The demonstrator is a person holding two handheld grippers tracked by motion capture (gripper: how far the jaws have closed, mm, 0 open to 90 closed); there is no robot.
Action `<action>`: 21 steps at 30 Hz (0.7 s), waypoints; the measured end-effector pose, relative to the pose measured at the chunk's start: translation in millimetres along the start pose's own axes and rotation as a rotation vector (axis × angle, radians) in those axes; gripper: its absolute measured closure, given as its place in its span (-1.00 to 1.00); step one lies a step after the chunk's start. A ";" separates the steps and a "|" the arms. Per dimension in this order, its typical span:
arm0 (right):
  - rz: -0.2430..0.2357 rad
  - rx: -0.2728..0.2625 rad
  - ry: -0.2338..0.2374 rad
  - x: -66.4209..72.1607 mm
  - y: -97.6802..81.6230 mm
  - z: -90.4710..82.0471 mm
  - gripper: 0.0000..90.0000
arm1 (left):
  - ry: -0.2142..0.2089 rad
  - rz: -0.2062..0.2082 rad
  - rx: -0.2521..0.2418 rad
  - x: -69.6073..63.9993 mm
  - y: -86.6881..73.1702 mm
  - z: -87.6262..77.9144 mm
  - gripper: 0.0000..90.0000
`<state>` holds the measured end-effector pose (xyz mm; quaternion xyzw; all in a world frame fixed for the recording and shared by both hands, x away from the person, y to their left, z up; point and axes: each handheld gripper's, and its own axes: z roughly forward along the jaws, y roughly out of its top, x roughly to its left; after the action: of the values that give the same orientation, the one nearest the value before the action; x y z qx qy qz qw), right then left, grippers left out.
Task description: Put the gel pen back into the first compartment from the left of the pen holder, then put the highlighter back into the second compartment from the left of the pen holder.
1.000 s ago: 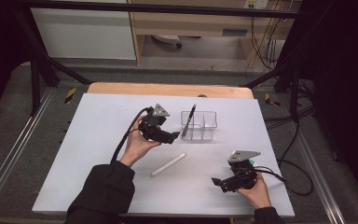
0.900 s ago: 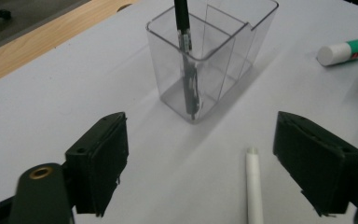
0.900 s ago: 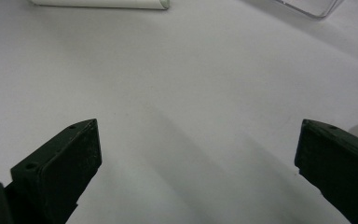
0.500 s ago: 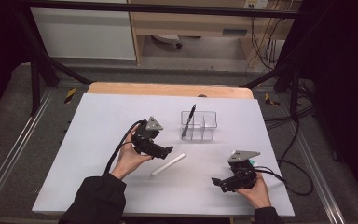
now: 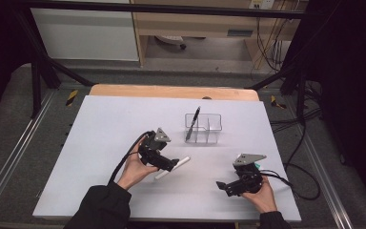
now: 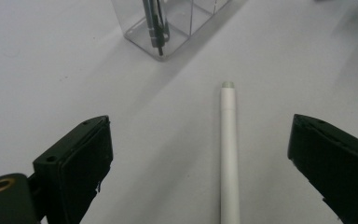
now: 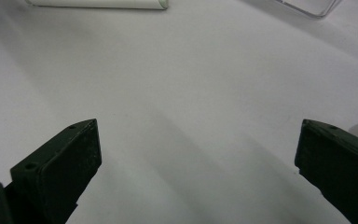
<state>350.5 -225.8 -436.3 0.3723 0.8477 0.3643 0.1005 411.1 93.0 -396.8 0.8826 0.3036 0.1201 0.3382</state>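
The left tongs [image 5: 174,165] have come down from beside the clear organizer [image 5: 204,129], where they stood a second ago, to the white pen [image 5: 172,168] lying on the surface [image 5: 100,124] in front of it. Their jaws have just been opening and now stand wide; in the left gripper view the white pen [image 6: 229,154] lies lengthwise between them, nearer the right jaw, with neither pad touching it. A black pen [image 5: 193,123] leans upright in the left compartment of the organizer, its tip against the floor of that compartment as the left gripper view shows [image 6: 154,23]. The remaining compartments appear empty. Judged from this layout, one pen is already stowed and the white pen is the next item for collection; the grasp has not yet been made. The right tongs [image 5: 223,186] rest low at the near right of the surface, well apart from the organizer, jaws spread wide with nothing between them, and sit in the same place as in the earlier pictures. In the right gripper view the white pen [image 7: 98,3] runs across the top edge, well ahead of those jaws. Closing should wait until the white pen is centred between the left pads, since an off-centre pinch on a round barrel could roll it away.
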 end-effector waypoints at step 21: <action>0.000 0.001 0.004 0.1 0.0 -0.2 -0.97 | -0.027 -0.002 0.068 -10.1 6.0 30.6 -0.55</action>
<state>350.3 -225.9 -436.1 0.3718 0.8480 0.3646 0.0985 418.7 67.2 -415.5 0.8949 0.3036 0.0973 0.3121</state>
